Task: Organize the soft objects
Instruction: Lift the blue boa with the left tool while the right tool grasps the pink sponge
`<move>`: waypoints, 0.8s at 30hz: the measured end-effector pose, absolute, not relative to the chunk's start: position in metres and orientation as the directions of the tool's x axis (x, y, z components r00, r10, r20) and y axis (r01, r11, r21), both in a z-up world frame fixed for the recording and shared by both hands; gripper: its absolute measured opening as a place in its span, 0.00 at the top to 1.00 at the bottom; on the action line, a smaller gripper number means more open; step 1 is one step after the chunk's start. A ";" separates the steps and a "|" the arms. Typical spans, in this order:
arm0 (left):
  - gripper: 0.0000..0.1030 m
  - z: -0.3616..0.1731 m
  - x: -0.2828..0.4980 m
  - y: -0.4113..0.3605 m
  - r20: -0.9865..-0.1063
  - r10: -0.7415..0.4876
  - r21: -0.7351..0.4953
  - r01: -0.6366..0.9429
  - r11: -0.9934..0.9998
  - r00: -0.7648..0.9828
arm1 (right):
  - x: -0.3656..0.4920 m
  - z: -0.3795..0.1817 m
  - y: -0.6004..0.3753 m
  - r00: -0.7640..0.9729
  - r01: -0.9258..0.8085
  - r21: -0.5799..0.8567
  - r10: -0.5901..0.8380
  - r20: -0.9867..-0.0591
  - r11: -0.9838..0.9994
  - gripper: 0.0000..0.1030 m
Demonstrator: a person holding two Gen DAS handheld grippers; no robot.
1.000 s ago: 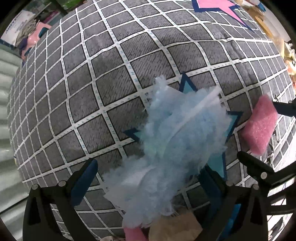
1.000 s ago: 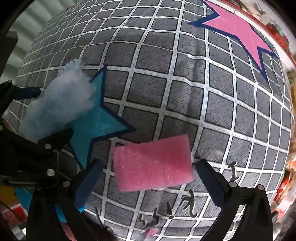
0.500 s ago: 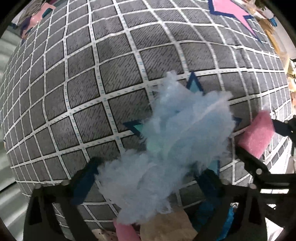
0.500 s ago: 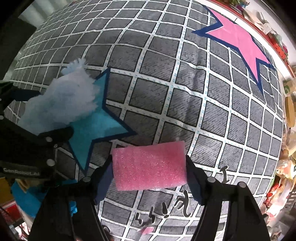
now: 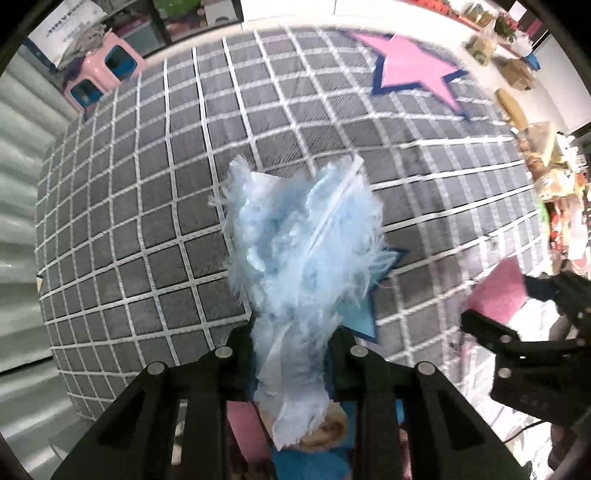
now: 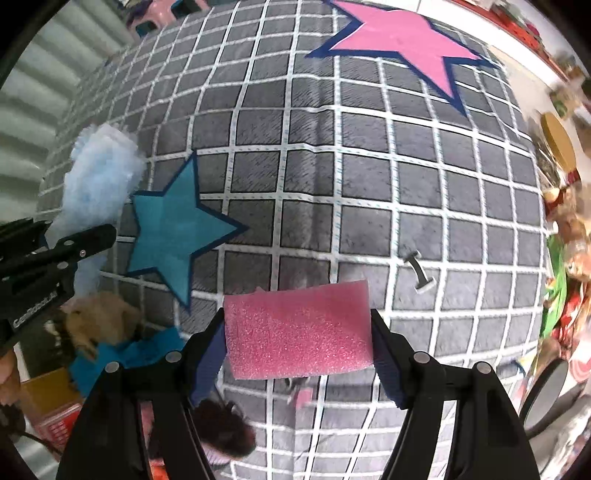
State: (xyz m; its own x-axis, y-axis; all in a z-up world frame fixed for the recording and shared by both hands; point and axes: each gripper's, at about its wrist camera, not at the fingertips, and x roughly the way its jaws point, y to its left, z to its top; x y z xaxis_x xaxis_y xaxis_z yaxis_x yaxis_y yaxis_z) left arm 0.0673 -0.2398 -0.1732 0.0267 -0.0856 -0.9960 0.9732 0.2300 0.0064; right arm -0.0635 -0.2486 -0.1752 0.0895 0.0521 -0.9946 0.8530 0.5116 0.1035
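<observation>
Below me spreads a grey checked mat (image 6: 369, 177) with white grid lines. A blue star (image 6: 170, 232) and a pink star (image 6: 402, 33) lie flat on it, well apart.

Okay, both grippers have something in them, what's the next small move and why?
Probably carry the pink foam block, pinched in the right gripper, toward the pink star, matching its colour. The left gripper is closing on the blue fluff by the blue star.
</observation>
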 end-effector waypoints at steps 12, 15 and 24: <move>0.72 -0.113 0.036 -0.163 -0.988 -0.147 0.012 0.971 0.237 0.049 | -0.101 -0.119 -0.219 0.165 0.848 0.170 0.054 -0.985 0.502 0.30; 0.72 -0.101 0.030 -0.140 -0.988 -0.147 0.012 0.969 0.248 0.050 | -0.111 -0.105 -0.204 0.176 0.845 0.180 0.056 -0.983 0.504 0.30; 0.72 -0.082 0.002 -0.083 -0.991 -0.119 0.024 0.965 0.261 0.057 | -0.124 -0.092 -0.182 0.203 0.830 0.216 0.083 -0.976 0.514 0.30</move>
State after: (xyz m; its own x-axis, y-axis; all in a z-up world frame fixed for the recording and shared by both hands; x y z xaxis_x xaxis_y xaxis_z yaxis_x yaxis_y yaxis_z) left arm 0.0020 -0.0830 -0.0824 0.0570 -0.1193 -0.9912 0.9650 0.2612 0.0241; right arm -0.1238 -0.1816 -0.0916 0.2032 0.0826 -0.9756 0.8297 0.5145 0.2164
